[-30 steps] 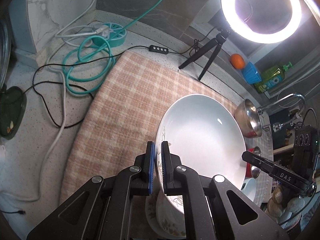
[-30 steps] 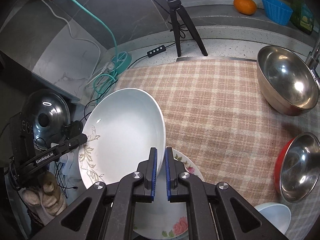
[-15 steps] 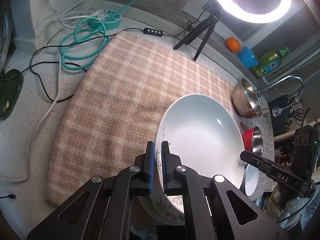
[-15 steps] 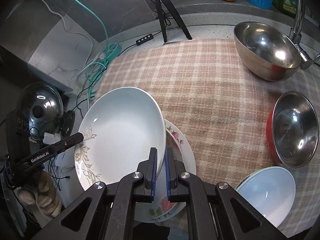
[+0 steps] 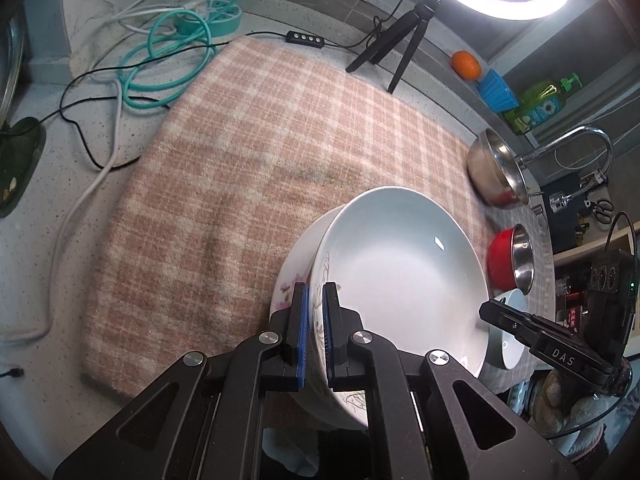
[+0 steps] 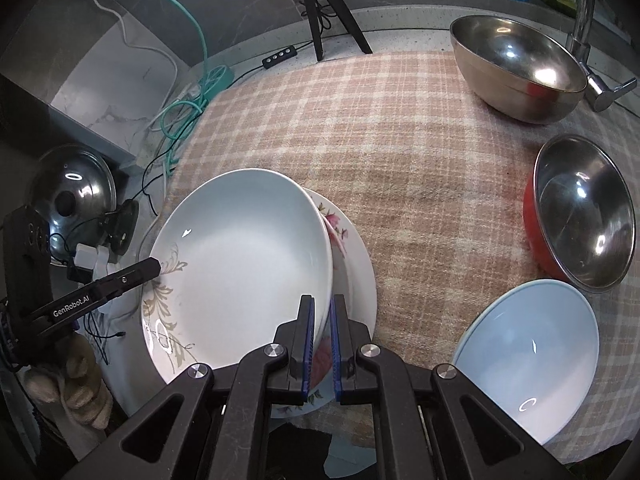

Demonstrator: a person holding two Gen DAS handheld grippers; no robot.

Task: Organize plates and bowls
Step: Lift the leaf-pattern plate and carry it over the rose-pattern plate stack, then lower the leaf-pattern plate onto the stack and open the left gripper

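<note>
A large white bowl (image 5: 404,276) with a leaf pattern is held over a flowered plate (image 6: 352,264) that lies on the checked cloth (image 6: 420,152). My left gripper (image 5: 315,292) is shut on the bowl's near rim. My right gripper (image 6: 321,308) is shut on the opposite rim of the same bowl (image 6: 240,256). Each gripper shows in the other's view at the far side of the bowl. The plate's rim also shows in the left wrist view (image 5: 290,276), under the bowl.
A pale blue bowl (image 6: 528,356), a red steel-lined bowl (image 6: 580,216) and a big steel bowl (image 6: 516,68) stand to the right. A tap (image 6: 588,40), a ring light tripod (image 5: 396,48), cables (image 5: 168,52) and a pot lid (image 6: 72,196) lie around the cloth.
Both grippers have carried the white bowl back and lower over the flowered plate. The views have pulled back, so more of the cloth and the pale blue bowl show.
</note>
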